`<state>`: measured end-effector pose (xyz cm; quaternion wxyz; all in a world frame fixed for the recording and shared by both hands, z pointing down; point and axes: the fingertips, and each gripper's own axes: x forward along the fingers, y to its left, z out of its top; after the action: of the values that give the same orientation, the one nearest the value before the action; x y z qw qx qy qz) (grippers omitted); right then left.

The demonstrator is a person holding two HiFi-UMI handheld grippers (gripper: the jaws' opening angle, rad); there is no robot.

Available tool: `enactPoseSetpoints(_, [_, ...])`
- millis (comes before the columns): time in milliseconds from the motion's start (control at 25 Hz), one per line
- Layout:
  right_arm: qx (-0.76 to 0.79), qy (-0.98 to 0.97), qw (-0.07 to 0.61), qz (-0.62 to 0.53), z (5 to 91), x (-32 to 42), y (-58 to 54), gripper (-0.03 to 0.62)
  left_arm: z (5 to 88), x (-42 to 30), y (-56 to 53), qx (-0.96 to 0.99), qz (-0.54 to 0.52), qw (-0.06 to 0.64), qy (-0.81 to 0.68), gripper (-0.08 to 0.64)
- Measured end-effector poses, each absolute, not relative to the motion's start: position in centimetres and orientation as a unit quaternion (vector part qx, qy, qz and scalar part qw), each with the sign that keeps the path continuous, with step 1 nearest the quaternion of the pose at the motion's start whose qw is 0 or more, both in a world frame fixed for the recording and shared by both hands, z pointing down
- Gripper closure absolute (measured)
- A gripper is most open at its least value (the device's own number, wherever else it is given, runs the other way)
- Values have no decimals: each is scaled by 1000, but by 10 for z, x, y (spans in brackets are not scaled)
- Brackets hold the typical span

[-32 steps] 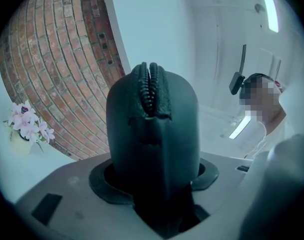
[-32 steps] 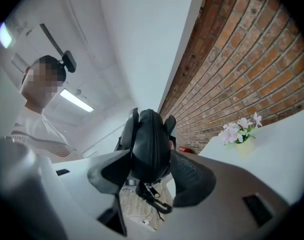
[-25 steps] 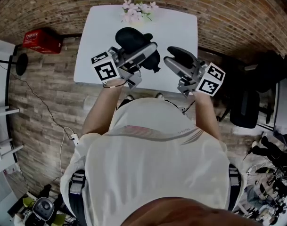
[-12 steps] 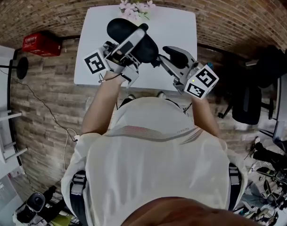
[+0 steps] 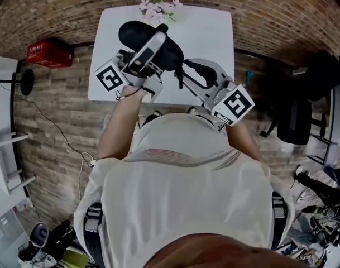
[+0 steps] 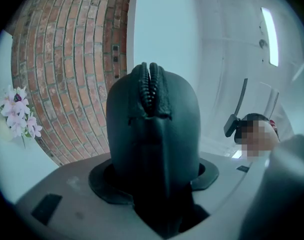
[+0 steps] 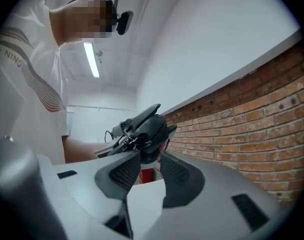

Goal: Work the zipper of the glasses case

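- Glasses case (image 5: 137, 38): clamped in the left tongs (image 5: 156, 38) and held clear above the desk (image 5: 214, 32). Compared with one second earlier, it sits higher and further toward the upper left of the head view.
- Right tongs (image 5: 185, 71): the jaws are set to a narrow gap with nothing between them. The tips are just beside the case's right end, having shifted left since the earlier frame. The marker cube (image 5: 232, 104) is lower in the frame.
- Zipper (image 6: 151, 86): the teeth are meshed along the case edge shown in the left gripper view.
- Obstruction: one left finger (image 5: 150, 48) crosses the case in the head view. The person's torso (image 5: 181, 205) fills the lower half.
- Surroundings: flowers (image 5: 158, 9) lie at the desk's upper edge, a red box (image 5: 47, 50) at upper left, and a dark chair (image 5: 295, 121) at right.
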<state>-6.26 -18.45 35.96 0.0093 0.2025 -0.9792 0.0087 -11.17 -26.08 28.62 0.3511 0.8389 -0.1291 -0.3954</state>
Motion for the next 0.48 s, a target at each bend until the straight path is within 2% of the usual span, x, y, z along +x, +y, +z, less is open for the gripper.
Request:
enactPoseSetpoints(240, [246,-969,24,-17,357,-65,-193,474,286,-121,-265,842,-399,311,-188,293])
enactPoseSetpoints(480, [270,-962,43,-13,365,-65,-201,474,287,-124,-269,845,-392,279,-234,293])
